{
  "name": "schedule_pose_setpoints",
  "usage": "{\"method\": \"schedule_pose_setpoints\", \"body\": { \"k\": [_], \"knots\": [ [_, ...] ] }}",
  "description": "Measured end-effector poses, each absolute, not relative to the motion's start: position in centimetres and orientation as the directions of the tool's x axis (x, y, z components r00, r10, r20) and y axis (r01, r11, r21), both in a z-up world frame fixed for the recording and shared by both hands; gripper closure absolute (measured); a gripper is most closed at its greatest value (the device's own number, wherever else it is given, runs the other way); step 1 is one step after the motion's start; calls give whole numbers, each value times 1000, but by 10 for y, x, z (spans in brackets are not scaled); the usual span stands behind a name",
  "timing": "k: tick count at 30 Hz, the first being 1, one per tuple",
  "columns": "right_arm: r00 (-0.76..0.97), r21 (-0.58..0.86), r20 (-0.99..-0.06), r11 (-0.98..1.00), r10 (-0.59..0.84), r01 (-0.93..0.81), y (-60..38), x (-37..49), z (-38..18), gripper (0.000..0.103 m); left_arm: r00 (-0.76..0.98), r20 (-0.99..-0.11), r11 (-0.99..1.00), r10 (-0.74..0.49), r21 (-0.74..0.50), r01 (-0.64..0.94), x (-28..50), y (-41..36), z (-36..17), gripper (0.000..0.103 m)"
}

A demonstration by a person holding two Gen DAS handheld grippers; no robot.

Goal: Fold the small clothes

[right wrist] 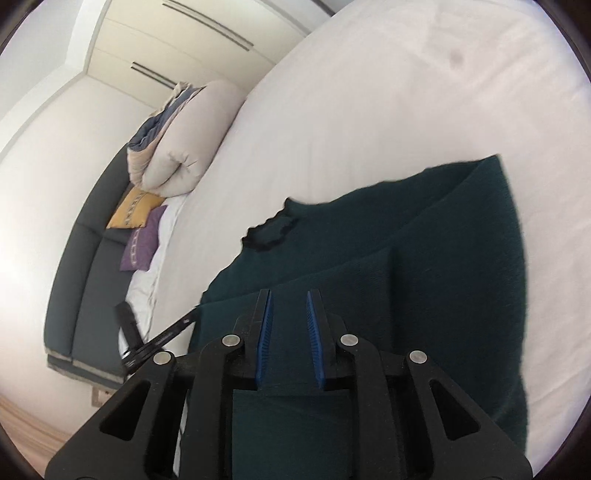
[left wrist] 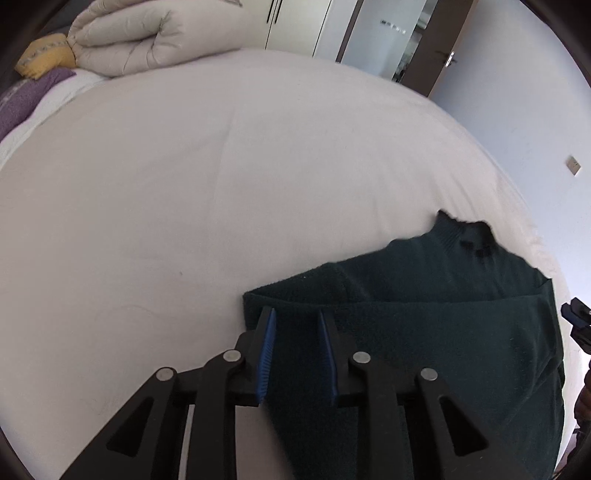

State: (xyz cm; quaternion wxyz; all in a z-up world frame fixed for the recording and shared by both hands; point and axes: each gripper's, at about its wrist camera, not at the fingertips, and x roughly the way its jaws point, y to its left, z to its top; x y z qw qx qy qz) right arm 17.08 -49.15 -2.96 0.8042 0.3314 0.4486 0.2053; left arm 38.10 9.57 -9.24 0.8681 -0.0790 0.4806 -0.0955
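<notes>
Directly below both tools: dark green sweater, spread on white bed sheet at near edge. Left gripper parted to a moderate gap, blue pads poised over sweater's left corner; nothing pinched between, as far as visible. Right gripper likewise parted, cloth showing in the gap, tips over a folded-in flap near the opposite side; contact with fabric impossible to confirm. Long axis running away from both tools, hem nearest, collar farthest. Neither hand clearly nearer; each placed at own bottom corner, so probably hem-to-collar fold next. Farther off: folded duvet, yellow cushion, purple cushion, wardrobe doors beyond.
</notes>
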Motion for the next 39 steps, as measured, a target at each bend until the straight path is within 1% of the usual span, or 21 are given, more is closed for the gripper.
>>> {"method": "schedule_pose_setpoints", "body": {
  "k": [3, 4, 5, 6, 7, 8, 9, 10, 12, 13, 14, 15, 16, 17, 18, 19, 21, 23, 27, 34, 39],
  "knots": [
    [434, 722, -620, 691, 653, -9, -477, 179, -57, 85, 553, -798, 969, -239, -230, 87, 376, 95, -92, 78],
    [406, 716, -643, 698, 650, 15, -475, 179, -69, 85, 556, -800, 973, -225, -211, 90, 372, 92, -90, 78],
    [411, 722, -634, 691, 655, 12, -475, 176, -77, 85, 561, -802, 978, -208, -184, 100, 366, 88, -87, 76],
    [443, 735, -605, 678, 662, -9, -477, 170, -79, 85, 565, -801, 980, -198, -160, 117, 358, 85, -85, 72],
    [465, 738, -593, 675, 658, -13, -479, 163, -79, 85, 571, -799, 981, -189, -134, 138, 347, 81, -83, 63],
    [484, 748, -579, 664, 656, -6, -482, 155, -80, 85, 580, -796, 984, -171, -104, 147, 334, 78, -81, 50],
    [496, 760, -564, 650, 660, 1, -486, 147, -82, 85, 585, -797, 986, -151, -77, 151, 321, 75, -81, 43],
    [505, 765, -558, 644, 658, 6, -490, 139, -83, 85, 588, -794, 984, -155, -71, 163, 306, 73, -81, 38],
    [508, 759, -570, 651, 646, 23, -499, 119, -81, 85, 583, -794, 981, -170, -77, 181, 273, 75, -77, 37],
    [503, 748, -588, 663, 633, 41, -503, 107, -79, 77, 583, -793, 980, -176, -88, 176, 255, 79, -75, 34],
    [512, 739, -596, 672, 618, 50, -508, 95, -75, 74, 581, -793, 980, -183, -100, 172, 239, 81, -73, 29],
    [534, 736, -591, 675, 605, 50, -515, 79, -70, 58, 579, -792, 978, -192, -109, 175, 221, 85, -70, 28],
    [563, 726, -593, 685, 576, 64, -522, 60, -63, 36, 583, -789, 979, -191, -109, 173, 201, 88, -68, 25],
    [595, 720, -588, 690, 548, 76, -529, 42, -57, 29, 595, -784, 982, -176, -100, 159, 183, 91, -64, 22],
    [625, 719, -575, 691, 527, 78, -536, 22, -50, 26, 607, -777, 984, -169, -104, 142, 166, 94, -62, 19],
    [643, 719, -562, 691, 520, 70, -542, 3, -45, 26, 610, -772, 984, -178, -133, 119, 148, 101, -60, 13],
    [653, 708, -569, 702, 500, 80, -551, -30, -38, 26, 579, -784, 973, -225, -211, 94, 121, 116, -61, 11],
    [653, 687, -592, 719, 471, 105, -559, -64, -38, 26, 545, -799, 964, -254, -254, 76, 98, 122, -63, 11],
    [612, 611, -677, 775, 409, 158, -570, -116, -47, 26, 485, -800, 925, -352, -378, 48, 56, 129, -74, 11],
    [605, 612, -680, 775, 414, 157, -604, -194, -57, 28, 437, -828, 931, -351, -358, 70, 13, 121, -79, 13],
    [573, 573, -710, 808, 409, 134, -606, -219, -50, 28, 391, -854, 938, -344, -334, 95, 2, 115, -80, 20]
  ]
}}
